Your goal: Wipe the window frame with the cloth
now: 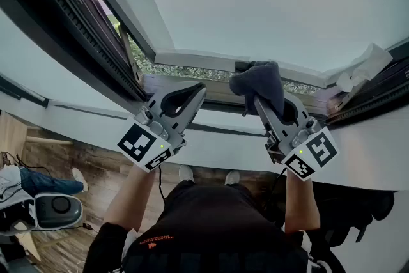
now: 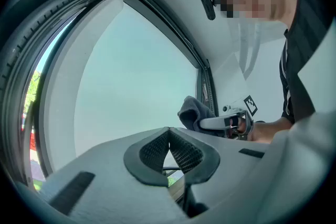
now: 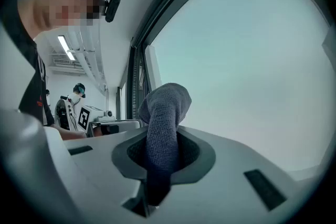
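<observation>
A dark grey cloth [image 1: 259,80] is bunched over the tips of my right gripper [image 1: 257,99], which is shut on it. The cloth touches the white lower rail of the window frame [image 1: 192,61], right of its middle. In the right gripper view the cloth [image 3: 164,118] stands up between the jaws against the pale glass. My left gripper [image 1: 195,91] is shut with nothing in it, its tips just short of the sill, left of the cloth. From the left gripper view its tips [image 2: 169,131] meet, and the cloth [image 2: 191,110] shows further right.
An open sash with dark gaskets [image 1: 70,16] slants up on the left. Crumpled white paper [image 1: 359,67] lies at the frame's right corner. Below are a wooden floor, shoes and a white device [image 1: 54,208]. Another person [image 3: 79,94] stands far back.
</observation>
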Motion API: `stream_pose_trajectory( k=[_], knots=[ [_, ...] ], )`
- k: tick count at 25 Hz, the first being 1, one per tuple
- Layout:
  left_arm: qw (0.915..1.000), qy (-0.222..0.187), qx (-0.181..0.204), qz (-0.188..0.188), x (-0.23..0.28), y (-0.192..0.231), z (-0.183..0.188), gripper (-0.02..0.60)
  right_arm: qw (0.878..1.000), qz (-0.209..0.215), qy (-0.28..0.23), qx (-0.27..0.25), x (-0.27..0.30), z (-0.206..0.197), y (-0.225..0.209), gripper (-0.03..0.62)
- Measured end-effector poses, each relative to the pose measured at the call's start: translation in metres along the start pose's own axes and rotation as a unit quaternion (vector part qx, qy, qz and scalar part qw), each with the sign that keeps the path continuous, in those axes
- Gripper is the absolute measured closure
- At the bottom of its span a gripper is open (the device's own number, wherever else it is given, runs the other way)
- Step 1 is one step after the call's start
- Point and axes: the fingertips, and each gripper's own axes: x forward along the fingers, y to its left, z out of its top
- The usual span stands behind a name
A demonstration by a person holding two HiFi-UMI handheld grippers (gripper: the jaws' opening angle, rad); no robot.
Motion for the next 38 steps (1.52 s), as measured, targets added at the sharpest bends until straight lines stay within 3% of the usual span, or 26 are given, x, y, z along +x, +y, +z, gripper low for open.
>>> stream_pose_trajectory(
  k=[8,19,30,38],
  knots=[
    [0.9999,0.002,0.006,0.015,-0.015,0.006,0.01,0.563,1.0,0.015,0.0,-0.004,0.013,0.009,0.013,0.543],
    [0.997,-0.018,0.036,0.066,-0.06,0.047,0.037,0.563,0.997,0.069,-0.016,-0.021,0.072,0.024,0.042,0.542],
    [0.987,-0.041,0.102,0.117,-0.108,0.083,0.1,0.563,0.988,0.134,-0.051,-0.064,0.14,0.071,0.083,0.542],
    [0.9801,-0.056,0.126,0.143,-0.134,0.106,0.133,0.563,0.977,0.17,-0.085,-0.092,0.184,0.114,0.111,0.542]
  ],
)
